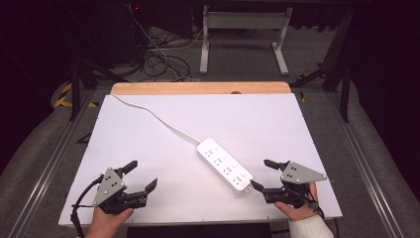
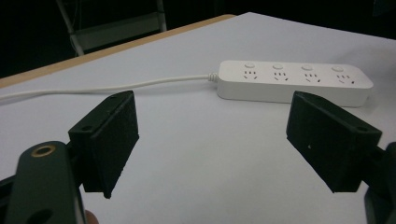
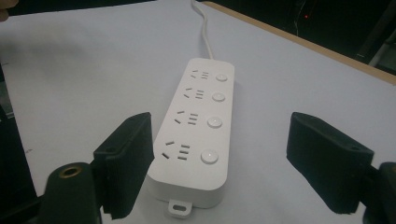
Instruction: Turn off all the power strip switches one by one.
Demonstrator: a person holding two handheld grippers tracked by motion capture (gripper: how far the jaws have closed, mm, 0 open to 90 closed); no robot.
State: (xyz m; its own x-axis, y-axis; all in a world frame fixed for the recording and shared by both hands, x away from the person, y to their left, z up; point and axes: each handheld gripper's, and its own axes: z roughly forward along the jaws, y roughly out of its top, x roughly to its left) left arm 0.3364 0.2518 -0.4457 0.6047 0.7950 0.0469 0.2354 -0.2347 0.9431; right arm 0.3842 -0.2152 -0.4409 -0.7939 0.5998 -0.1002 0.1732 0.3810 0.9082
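White power strip with four outlets and four round buttons, lying flat a little right of centre in the high view, its long axis running from upper left to lower right. Its white cord leaves the upper-left end and trails to the upper left corner of the white worktop, whose far edge shows a wooden strip.

Right gripper, lower right of the high view, held in a hand: jaws spread wide, holding nothing, its lower jaw tip just beside the near end of the power strip. In the right gripper view the power strip sits at centre between the two black jaws, its near end, with a small mounting tab, at the bottom of the frame.

Left gripper, lower left of the high view, held in a hand: jaws likewise spread wide and empty, well apart from the power strip. In the left gripper view the power strip lies crosswise at upper right, beyond the jaws, with the cord running to the left edge of the frame.
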